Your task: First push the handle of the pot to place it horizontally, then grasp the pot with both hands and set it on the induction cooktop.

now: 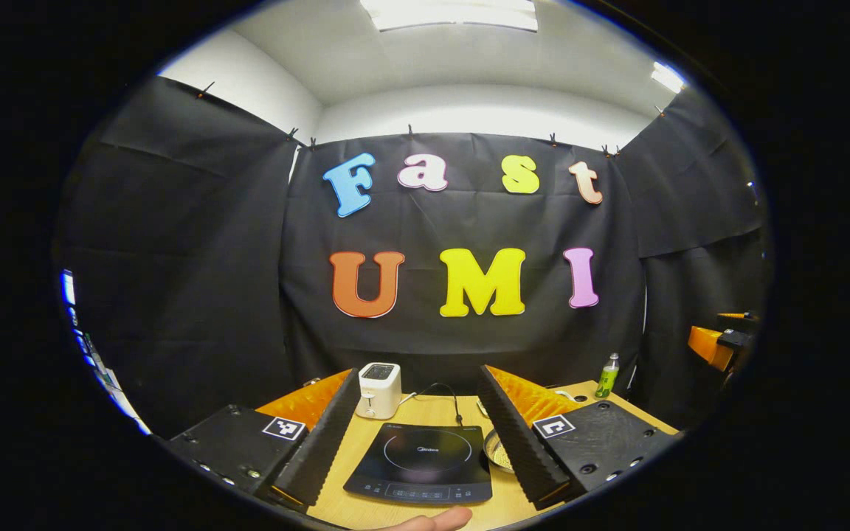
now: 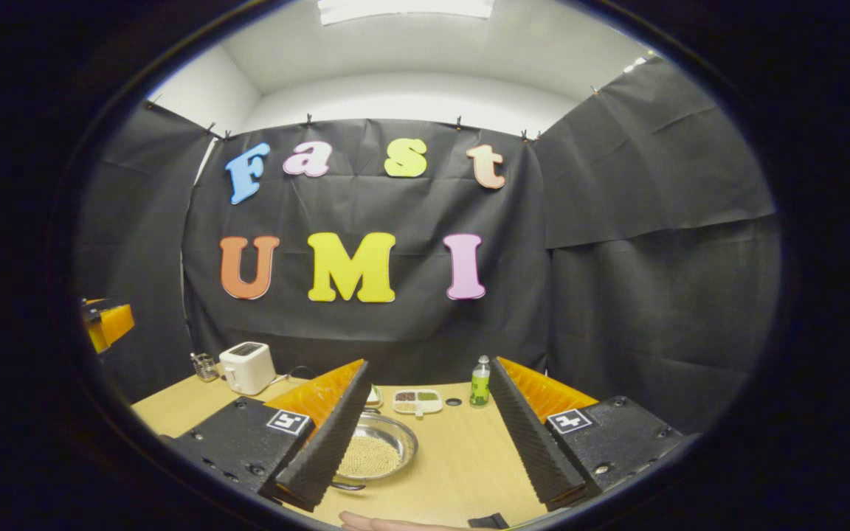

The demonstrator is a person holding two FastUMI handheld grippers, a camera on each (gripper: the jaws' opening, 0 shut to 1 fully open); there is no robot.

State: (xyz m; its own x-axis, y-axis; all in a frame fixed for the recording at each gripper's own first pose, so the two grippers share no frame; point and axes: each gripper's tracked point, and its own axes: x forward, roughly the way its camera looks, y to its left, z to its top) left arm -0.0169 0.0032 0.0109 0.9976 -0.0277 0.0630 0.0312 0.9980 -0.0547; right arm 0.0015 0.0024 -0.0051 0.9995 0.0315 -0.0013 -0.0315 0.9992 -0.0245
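Observation:
The pot (image 2: 379,448) is a shallow silver pan holding pale grains, standing on the wooden table (image 2: 462,464) just in front of my right gripper (image 2: 431,365). That gripper's left finger covers the pot's left edge. A bit of the pot's handle (image 2: 346,485) pokes out at its near side. The black induction cooktop (image 1: 419,463) lies flat on the table between the fingers of my left gripper (image 1: 419,377). In the left gripper view, the pot's rim (image 1: 496,451) peeks out right of the cooktop, behind the right finger. Both grippers are open, above the table, holding nothing.
A white toaster (image 1: 378,389) stands behind the cooktop, its cord running across the table. A green bottle (image 2: 479,381) and a small divided dish (image 2: 417,400) sit at the back. A wire rack (image 2: 204,365) stands by the toaster (image 2: 248,366). A fingertip (image 1: 432,521) shows low down.

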